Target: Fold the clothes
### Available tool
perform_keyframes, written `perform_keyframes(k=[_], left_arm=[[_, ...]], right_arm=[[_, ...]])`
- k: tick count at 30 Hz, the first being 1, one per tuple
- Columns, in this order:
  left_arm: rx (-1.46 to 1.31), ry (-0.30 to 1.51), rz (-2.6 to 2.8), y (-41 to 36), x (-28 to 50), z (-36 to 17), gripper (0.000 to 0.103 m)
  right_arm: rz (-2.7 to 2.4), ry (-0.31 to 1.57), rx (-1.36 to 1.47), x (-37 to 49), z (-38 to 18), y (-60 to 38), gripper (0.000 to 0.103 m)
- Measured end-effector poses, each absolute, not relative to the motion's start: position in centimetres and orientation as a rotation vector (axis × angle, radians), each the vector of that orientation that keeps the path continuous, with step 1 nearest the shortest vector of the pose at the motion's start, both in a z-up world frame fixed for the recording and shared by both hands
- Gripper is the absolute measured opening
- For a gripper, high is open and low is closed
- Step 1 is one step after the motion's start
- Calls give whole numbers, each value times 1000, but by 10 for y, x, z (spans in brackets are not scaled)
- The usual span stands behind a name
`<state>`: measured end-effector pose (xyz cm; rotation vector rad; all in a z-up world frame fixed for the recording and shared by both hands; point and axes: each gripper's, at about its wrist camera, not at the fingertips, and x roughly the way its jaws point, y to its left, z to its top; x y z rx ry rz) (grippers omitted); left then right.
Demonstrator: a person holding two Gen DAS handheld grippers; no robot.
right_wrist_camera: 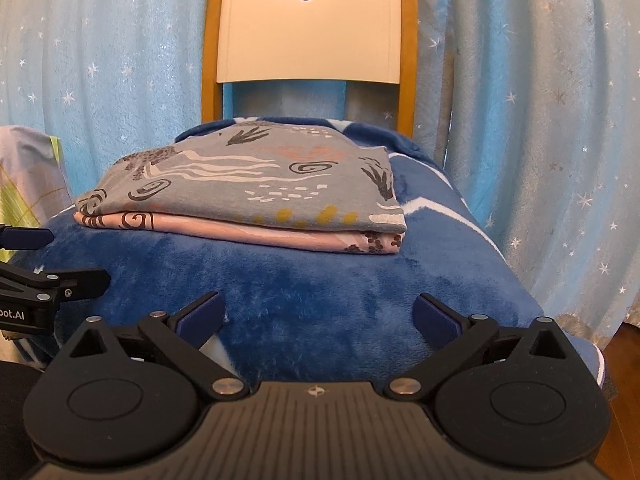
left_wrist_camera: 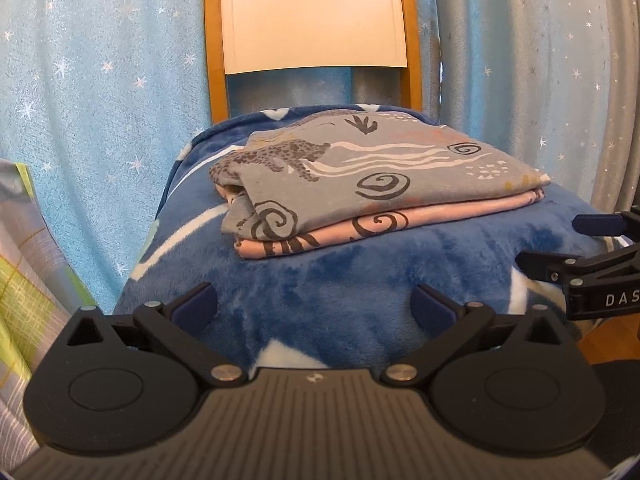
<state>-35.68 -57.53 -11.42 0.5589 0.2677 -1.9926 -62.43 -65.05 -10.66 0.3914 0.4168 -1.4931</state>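
Note:
A folded grey garment (left_wrist_camera: 360, 176) (right_wrist_camera: 256, 184) printed with leopards, swirls and leaves lies on a blue fleece blanket (left_wrist_camera: 340, 292) (right_wrist_camera: 320, 280) that covers a chair seat. A pink printed layer (left_wrist_camera: 400, 226) (right_wrist_camera: 280, 236) shows under its front edge. My left gripper (left_wrist_camera: 316, 308) stands open in front of the garment, well short of it, with nothing between its fingers. My right gripper (right_wrist_camera: 320, 314) is open too, also apart from the cloth and empty. Each gripper shows at the edge of the other's view: the right one (left_wrist_camera: 560, 248) and the left one (right_wrist_camera: 60, 256).
The chair's cream backrest with an orange wooden frame (left_wrist_camera: 314, 16) (right_wrist_camera: 308, 20) rises behind the garment. Light blue star-print curtains (left_wrist_camera: 100, 80) (right_wrist_camera: 540, 100) hang all around. Checked green and grey fabric (left_wrist_camera: 24, 260) (right_wrist_camera: 24, 168) lies at the left. Wooden floor (right_wrist_camera: 624, 360) shows at right.

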Motion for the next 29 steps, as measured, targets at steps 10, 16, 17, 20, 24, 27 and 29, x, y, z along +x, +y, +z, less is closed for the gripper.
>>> perform_keyframes(k=[10,16,17,20,24,27,29], left_arm=[[555,311,-1979,-579,-357,-114,103],[555,328,-1970,-581,-358,-113,103],[555,331,-1968,-582,-358,-113,103],[556,335,-1962,-582,-358,-113,103],[556,339,-1955,-582,-359,-113,103],[555,341,-1952,-582,-359,-113,103],[554,340,-1950,-582,-360,-113,103]], right_arm=[[-1503,405,363,-623,-112,-647,103],[-1504,406,353,-622,-113,-645,103],[-1504,407,352,-622,-113,-645,103],[-1505,409,354,-622,-112,-645,103],[-1505,410,357,-622,-112,-645,103],[-1505,409,355,-622,-112,-644,103],[-1505,409,355,-622,-112,-644,103]])
